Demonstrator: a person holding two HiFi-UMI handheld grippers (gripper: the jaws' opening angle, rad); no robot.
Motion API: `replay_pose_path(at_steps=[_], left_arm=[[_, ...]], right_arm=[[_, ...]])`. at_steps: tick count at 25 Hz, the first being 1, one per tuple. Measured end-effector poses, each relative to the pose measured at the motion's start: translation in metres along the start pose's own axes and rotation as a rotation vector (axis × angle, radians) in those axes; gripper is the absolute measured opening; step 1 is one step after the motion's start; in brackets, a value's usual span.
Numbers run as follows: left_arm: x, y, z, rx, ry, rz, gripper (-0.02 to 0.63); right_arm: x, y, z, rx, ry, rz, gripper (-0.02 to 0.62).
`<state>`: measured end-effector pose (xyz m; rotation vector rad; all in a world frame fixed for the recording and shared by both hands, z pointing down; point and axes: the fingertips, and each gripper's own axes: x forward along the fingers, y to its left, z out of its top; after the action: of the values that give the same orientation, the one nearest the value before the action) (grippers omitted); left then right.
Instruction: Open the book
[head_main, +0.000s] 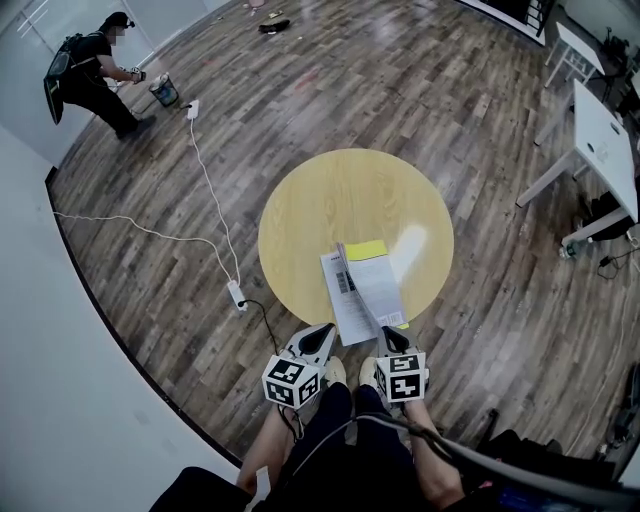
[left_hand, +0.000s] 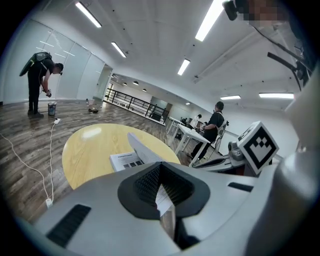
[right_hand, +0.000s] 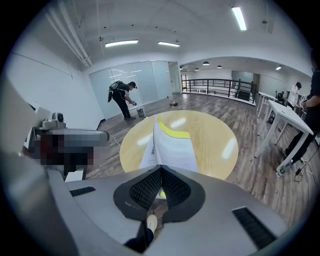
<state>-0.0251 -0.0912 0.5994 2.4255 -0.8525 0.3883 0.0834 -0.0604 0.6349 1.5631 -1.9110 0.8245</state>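
The left hand-held gripper (head_main: 322, 336) and right hand-held gripper (head_main: 392, 336) each clamped a near-edge leaf of the thin booklet (head_main: 368, 285). It looked light, floppy and tear-prone, probably best held at the corners.

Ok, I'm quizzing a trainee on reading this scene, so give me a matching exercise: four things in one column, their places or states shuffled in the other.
Things: 1 book; 2 power strip; 3 white desk; 4 right gripper.
Places or states: A on the wood floor left of the round table; B shut on a lifted page; C lying on the round table; D standing right of the round table.
Pairs: 1-C; 2-A; 3-D; 4-B.
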Motion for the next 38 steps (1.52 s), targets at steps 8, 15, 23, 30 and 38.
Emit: replay_pose_path(at_steps=[8, 15, 23, 30, 38], left_arm=[[0.029, -0.026, 0.015, 0.036, 0.010, -0.058, -0.002], [0.057, -0.043, 0.024, 0.054, 0.026, -0.093, -0.002], [0.101, -0.064, 0.034, 0.074, 0.057, -0.145, -0.002], [0.136, -0.076, 0.029, 0.073, 0.104, -0.187, -0.002], [0.168, -0.078, 0.024, 0.067, 0.150, -0.208, -0.002]], right_arm=[[-0.019, -0.044, 0.011, 0.050, -0.041, -0.067, 0.006], [-0.028, -0.083, 0.015, 0.089, -0.058, -0.114, 0.006], [-0.032, -0.141, 0.011, 0.151, -0.054, -0.186, 0.008], [-0.030, -0.186, -0.001, 0.200, -0.026, -0.238, 0.008], [-0.016, -0.212, -0.019, 0.236, 0.019, -0.249, 0.008]])
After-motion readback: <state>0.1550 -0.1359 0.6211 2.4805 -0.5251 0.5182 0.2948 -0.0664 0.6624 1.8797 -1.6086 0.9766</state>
